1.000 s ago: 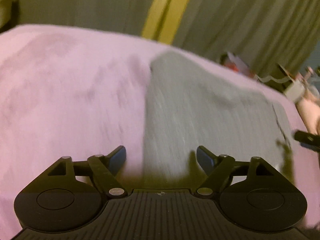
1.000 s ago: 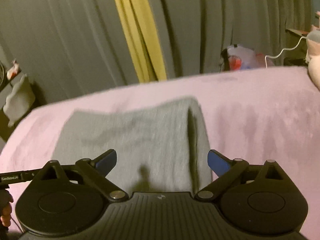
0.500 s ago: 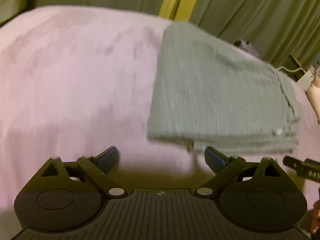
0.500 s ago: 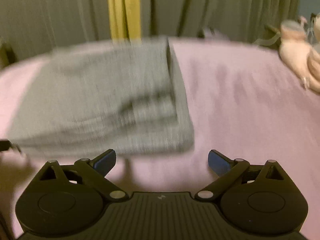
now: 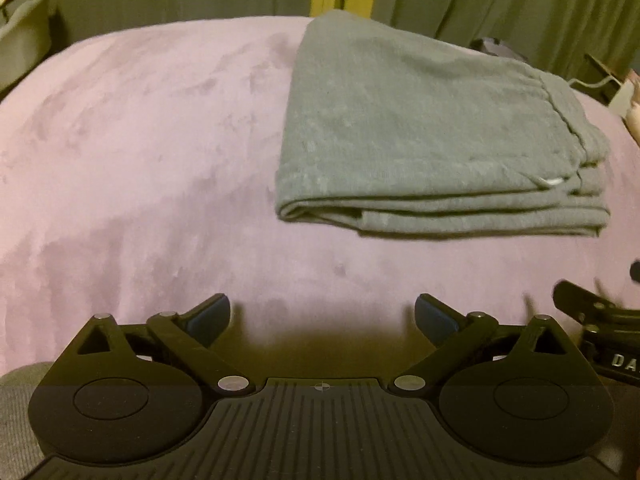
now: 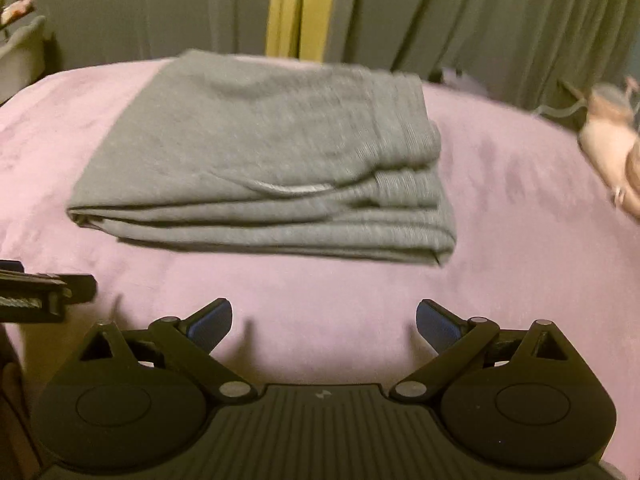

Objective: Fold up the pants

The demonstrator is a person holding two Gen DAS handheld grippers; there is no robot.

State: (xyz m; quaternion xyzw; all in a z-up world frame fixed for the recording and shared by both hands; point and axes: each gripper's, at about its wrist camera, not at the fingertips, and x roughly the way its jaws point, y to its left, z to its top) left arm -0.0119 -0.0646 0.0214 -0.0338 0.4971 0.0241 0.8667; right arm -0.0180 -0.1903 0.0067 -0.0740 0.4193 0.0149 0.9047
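Grey pants (image 5: 432,136) lie folded into a thick rectangular stack on the pink bedspread (image 5: 140,168), right of centre in the left wrist view. The right wrist view has the same pants (image 6: 264,160) at centre, their layered edges facing me. My left gripper (image 5: 322,316) hovers over bare bedspread short of the stack, its jaws opening wide with nothing between them. My right gripper (image 6: 324,320) is open too, empty, and also short of the stack. Each gripper's black body shows at the edge of the other's view.
Grey-green curtains with a yellow strip (image 6: 292,8) hang behind the bed. A pink stuffed toy (image 6: 612,144) lies at the right edge of the bed. A grey bin (image 5: 24,36) stands at far left. A cable and small objects sit behind the bed at right.
Both grippers have pulled back from the pants toward the near edge of the bed. The stack now lies farther ahead of them, and the left jaws stand a little wider.
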